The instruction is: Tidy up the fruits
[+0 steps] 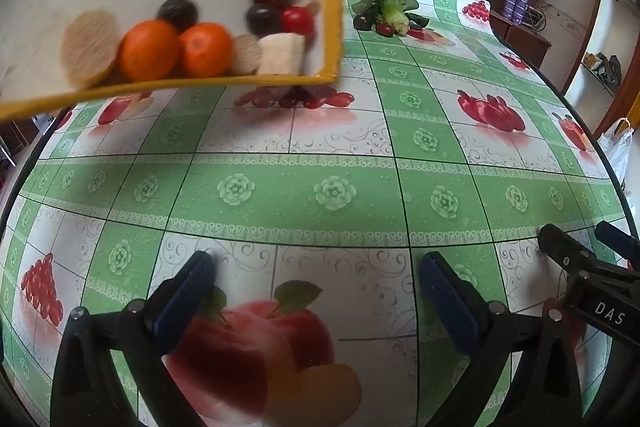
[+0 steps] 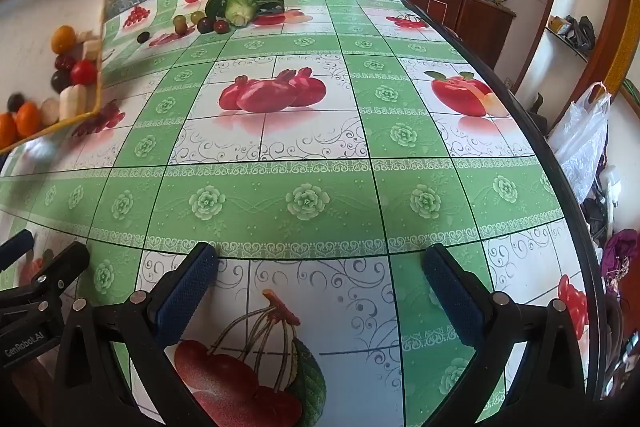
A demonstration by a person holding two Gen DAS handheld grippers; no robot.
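A: Both tools idle. Left gripper point(image 1: 316, 279) spread wide with nothing between the pads; right gripper point(image 2: 320, 271) likewise spread and empty. Both hang over the near edge of the table point(image 2: 280, 203).

B: Fruit sits in two places. A tray point(image 1: 256, 81) with a yellow rim, tilted and blurred at the far left, carries oranges point(image 1: 176, 49), dark plums, a red fruit and pale slices. Loose fruit point(image 2: 208, 24) lies near the far edge beside a cabbage point(image 2: 240, 5): grapes and dark round pieces.

A: We judge nothing is started. The tray looks to be in motion, so we would wait until it rests flat on the table.

B: Agreed. Then we would take the loose pieces one at a time, centring each between the pads and closing gently; they are round and will roll. Leave the cabbage alone.
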